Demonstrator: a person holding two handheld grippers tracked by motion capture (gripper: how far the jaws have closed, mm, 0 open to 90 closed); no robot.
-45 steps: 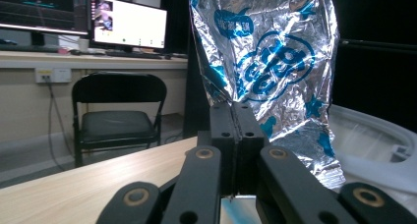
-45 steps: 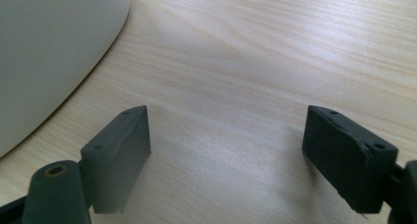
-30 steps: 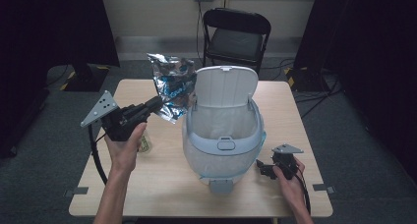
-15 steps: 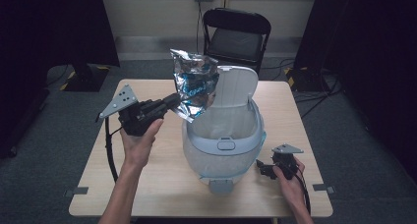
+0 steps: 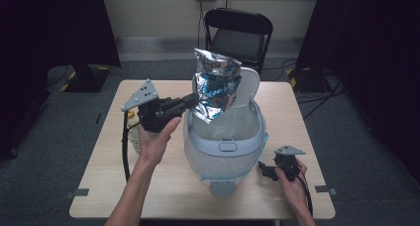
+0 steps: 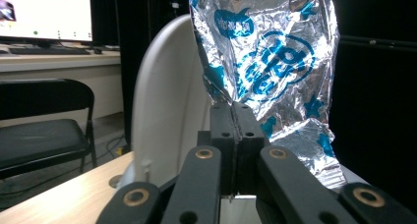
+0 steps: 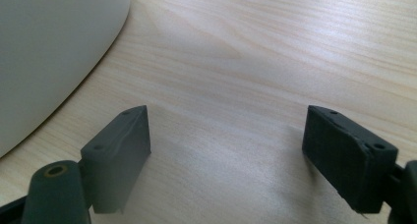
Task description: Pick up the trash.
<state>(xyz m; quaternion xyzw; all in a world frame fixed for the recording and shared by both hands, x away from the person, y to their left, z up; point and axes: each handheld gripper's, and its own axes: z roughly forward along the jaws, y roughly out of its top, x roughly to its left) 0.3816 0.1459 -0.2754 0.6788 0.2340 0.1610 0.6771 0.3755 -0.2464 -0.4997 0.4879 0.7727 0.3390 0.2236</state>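
Observation:
A crinkled silver foil bag (image 5: 215, 84) with blue print hangs over the open mouth of a pale blue and white bin (image 5: 223, 137), in front of its raised lid (image 5: 247, 89). My left gripper (image 5: 192, 101) is shut on the bag's lower left edge, coming in from the bin's left. In the left gripper view the jaws meet (image 6: 236, 117) on the foil of the bag (image 6: 280, 57), with the lid (image 6: 162, 101) behind. My right gripper (image 5: 265, 170) rests on the table to the right of the bin, open with nothing between its jaws (image 7: 226, 150); the bin wall (image 7: 49, 52) is at its left.
The wooden table (image 5: 163, 196) carries the bin in its middle. A small yellowish bottle (image 5: 132, 136) stands at the left, beneath my left hand. A black folding chair (image 5: 238, 35) stands behind the table. A lit monitor (image 6: 44, 13) sits on a desk farther off.
My left gripper has carried the foil bag up and to the right, from beside the bin to over its opening. The right gripper has stayed in place.

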